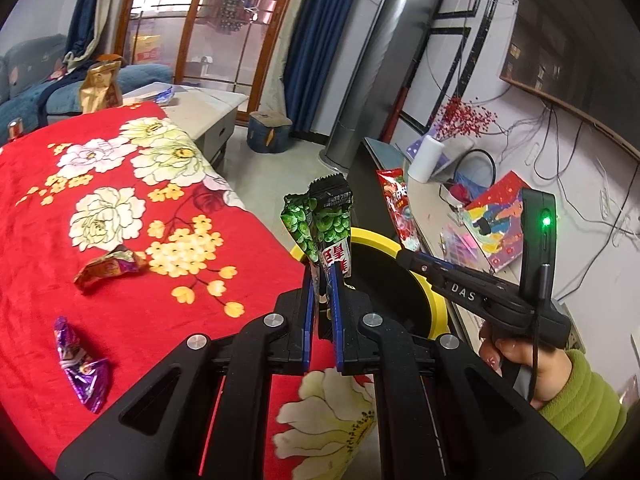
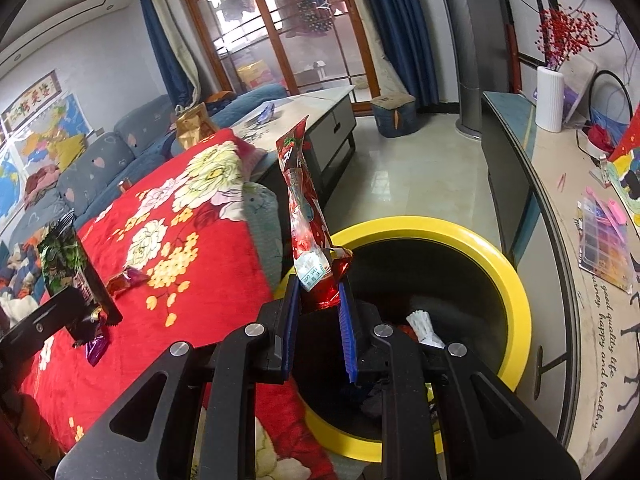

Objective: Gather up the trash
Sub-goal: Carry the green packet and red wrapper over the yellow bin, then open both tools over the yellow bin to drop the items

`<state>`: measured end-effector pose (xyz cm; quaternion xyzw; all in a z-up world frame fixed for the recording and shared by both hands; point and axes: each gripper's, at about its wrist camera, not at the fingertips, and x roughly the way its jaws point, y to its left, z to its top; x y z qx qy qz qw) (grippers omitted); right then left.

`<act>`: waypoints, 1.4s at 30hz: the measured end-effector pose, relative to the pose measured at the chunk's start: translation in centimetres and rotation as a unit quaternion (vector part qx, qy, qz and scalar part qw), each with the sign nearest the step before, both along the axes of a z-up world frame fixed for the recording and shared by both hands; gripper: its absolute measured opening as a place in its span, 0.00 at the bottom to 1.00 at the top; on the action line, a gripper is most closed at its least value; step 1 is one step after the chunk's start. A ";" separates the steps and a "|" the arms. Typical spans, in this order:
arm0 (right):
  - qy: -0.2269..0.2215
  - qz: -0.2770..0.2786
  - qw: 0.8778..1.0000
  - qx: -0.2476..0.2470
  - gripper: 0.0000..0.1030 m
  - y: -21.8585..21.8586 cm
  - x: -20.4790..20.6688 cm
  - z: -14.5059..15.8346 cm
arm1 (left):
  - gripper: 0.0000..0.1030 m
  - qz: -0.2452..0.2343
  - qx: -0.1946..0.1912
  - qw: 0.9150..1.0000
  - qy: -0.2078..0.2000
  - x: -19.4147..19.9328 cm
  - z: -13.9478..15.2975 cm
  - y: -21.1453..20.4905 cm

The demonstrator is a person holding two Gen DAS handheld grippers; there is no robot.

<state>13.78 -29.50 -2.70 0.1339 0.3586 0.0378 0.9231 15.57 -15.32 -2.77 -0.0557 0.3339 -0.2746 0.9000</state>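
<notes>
Bright daylight from glass doors (image 1: 216,20), sharp — fisheye-bent edges

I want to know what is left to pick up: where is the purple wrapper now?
The purple wrapper lies on the red floral blanket, low on the left of the left wrist view, just below the orange wrapper.

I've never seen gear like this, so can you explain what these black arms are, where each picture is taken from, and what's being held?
They are no robot arms: a person holds a hand-operated two-finger gripper in each hand, each with its own camera looking along the fingers. In the left camera's picture, the left gripper is shut on a green snack wrapper. In the right camera's picture, the right gripper is shut on a red wrapper over the yellow-rimmed bin. More wrappers, one purple wrapper among them, lie on the red flowered blanket.
</notes>
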 end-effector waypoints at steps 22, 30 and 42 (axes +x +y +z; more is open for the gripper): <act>0.032 -0.057 0.998 0.024 0.19 -5.8 -0.6 -2.8 | 0.04 -0.068 0.040 0.997 0.013 -0.2 -2.6 -7.4; 0.044 -0.065 0.996 0.032 0.20 -7.1 -1.0 -3.8 | 0.05 -0.084 0.049 0.995 0.025 -0.1 -3.7 -9.0; 0.051 -0.077 0.995 0.047 0.39 -8.4 -1.3 -4.6 | 0.50 -0.070 0.059 0.995 0.034 1.5 -4.6 -10.0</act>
